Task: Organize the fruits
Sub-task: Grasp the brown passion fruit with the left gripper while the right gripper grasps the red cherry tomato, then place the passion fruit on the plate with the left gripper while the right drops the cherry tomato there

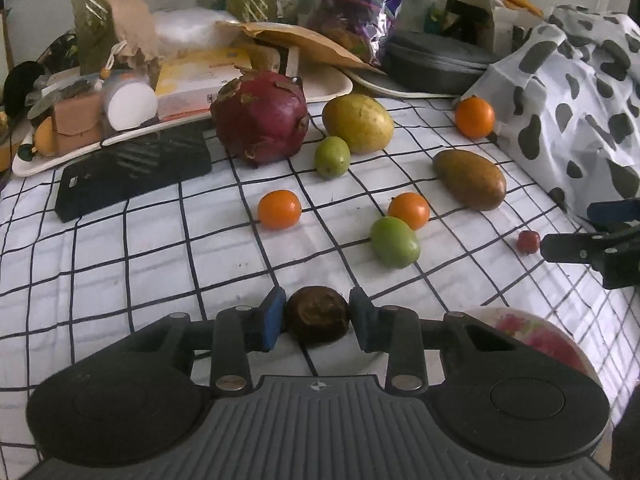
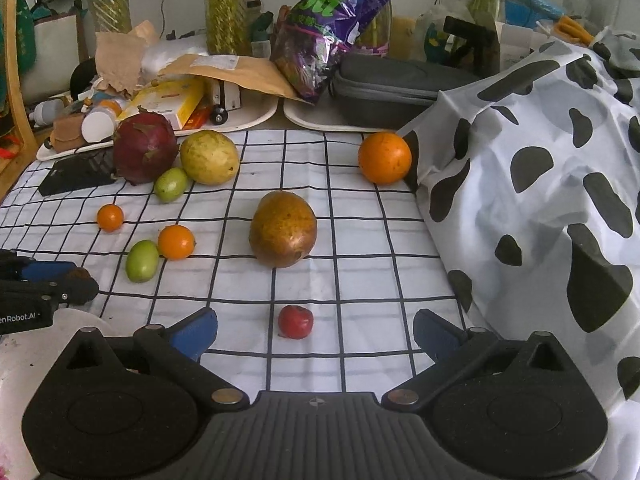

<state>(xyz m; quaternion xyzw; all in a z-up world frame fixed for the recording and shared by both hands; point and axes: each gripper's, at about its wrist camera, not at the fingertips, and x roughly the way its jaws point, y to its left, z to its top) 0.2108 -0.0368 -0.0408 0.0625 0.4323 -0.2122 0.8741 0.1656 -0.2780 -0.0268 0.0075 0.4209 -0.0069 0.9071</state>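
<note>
The left gripper (image 1: 318,318) had its jaws pressed against both sides of a dark brown fruit (image 1: 318,315) near the front edge of the desk, over the checked cloth (image 1: 160,256). The right gripper (image 2: 316,334) stood with jaws wide apart around a small red fruit (image 2: 295,321), touching nothing. Farther back lay a brown mango (image 2: 283,229), oranges, green fruits and a dragon fruit (image 2: 145,148) toward the rear left corner.

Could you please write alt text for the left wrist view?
The left gripper has its fingers closed on a dark brown fruit above a checked cloth. Beyond lie oranges, green fruits, mangoes and a dragon fruit.
</note>
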